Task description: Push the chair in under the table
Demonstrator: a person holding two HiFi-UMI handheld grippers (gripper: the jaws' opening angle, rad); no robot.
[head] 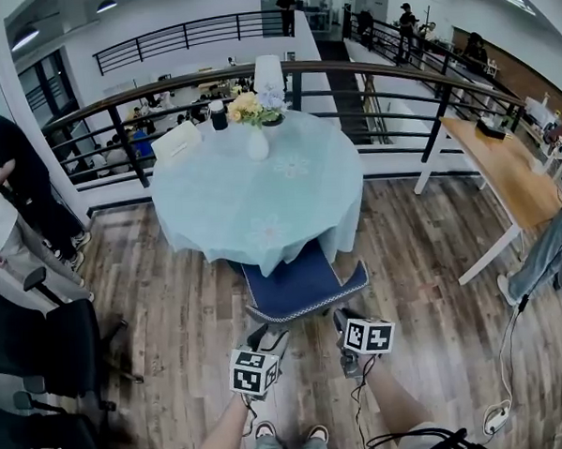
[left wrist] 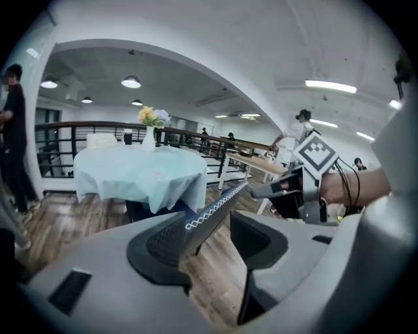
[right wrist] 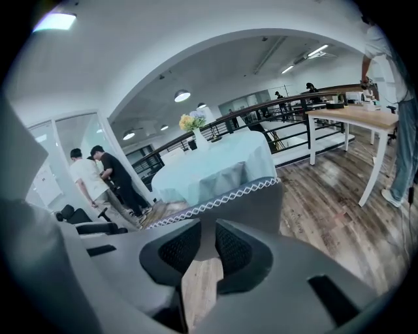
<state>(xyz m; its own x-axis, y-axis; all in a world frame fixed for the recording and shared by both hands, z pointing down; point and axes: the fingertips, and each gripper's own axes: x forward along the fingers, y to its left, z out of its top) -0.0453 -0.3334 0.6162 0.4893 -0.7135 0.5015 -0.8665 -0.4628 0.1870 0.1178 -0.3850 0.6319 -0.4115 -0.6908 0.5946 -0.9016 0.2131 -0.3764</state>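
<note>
The round table point(head: 214, 204), draped in pale blue cloth, stands by the railing. The blue chair point(head: 298, 284) has the front of its seat under the cloth's hem, its back (edged with white zigzag stitching) towards the person. The 2 grippers meet that back. The left gripper point(left wrist: 206, 238) has its jaws wide, with the back's rim running between them. The right gripper point(right wrist: 207, 244) has its jaws nearly together, facing the back. 1 vase of flowers point(head: 258, 140) stands on the table.
</note>
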